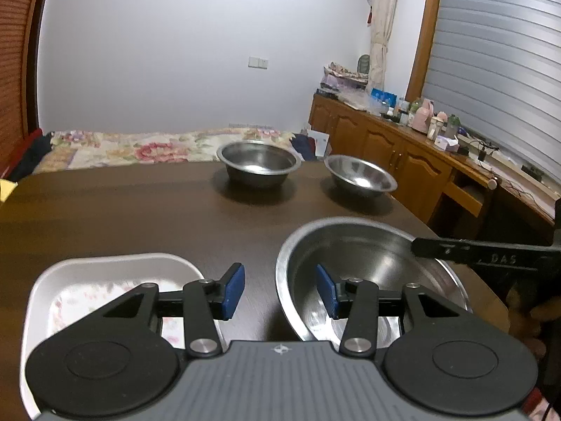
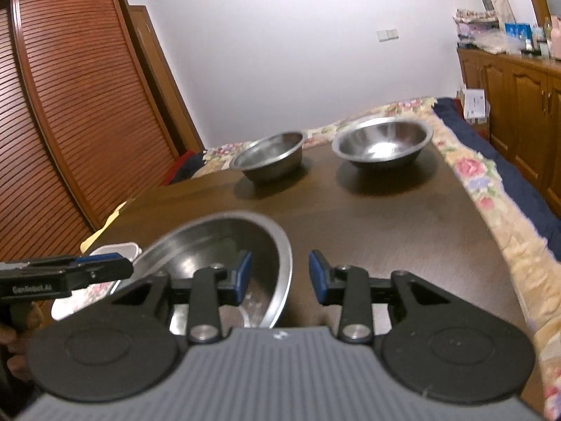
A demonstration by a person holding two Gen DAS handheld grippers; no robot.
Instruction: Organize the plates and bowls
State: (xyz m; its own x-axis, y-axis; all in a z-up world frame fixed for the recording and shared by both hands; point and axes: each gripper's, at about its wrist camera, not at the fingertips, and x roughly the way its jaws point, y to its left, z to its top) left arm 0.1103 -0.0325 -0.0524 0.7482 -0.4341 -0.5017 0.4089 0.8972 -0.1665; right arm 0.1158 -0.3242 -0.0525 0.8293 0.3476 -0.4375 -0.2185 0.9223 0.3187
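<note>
A large steel bowl (image 1: 368,266) sits near the table's front; it also shows in the right wrist view (image 2: 224,249). A white square plate (image 1: 105,280) with a floral print lies left of it, partly seen in the right wrist view (image 2: 119,251). Two smaller steel bowls stand at the far side, one deep (image 1: 258,161) (image 2: 268,159) and one wide (image 1: 361,175) (image 2: 382,142). My left gripper (image 1: 280,291) is open, straddling the large bowl's left rim. My right gripper (image 2: 280,279) is open, straddling the same bowl's right rim.
The dark wooden table (image 1: 122,210) ends at a bed with a floral cover (image 1: 140,147) (image 2: 491,189). A wooden sideboard (image 1: 403,154) with bottles stands to the right. A louvred wardrobe (image 2: 70,105) stands to the left.
</note>
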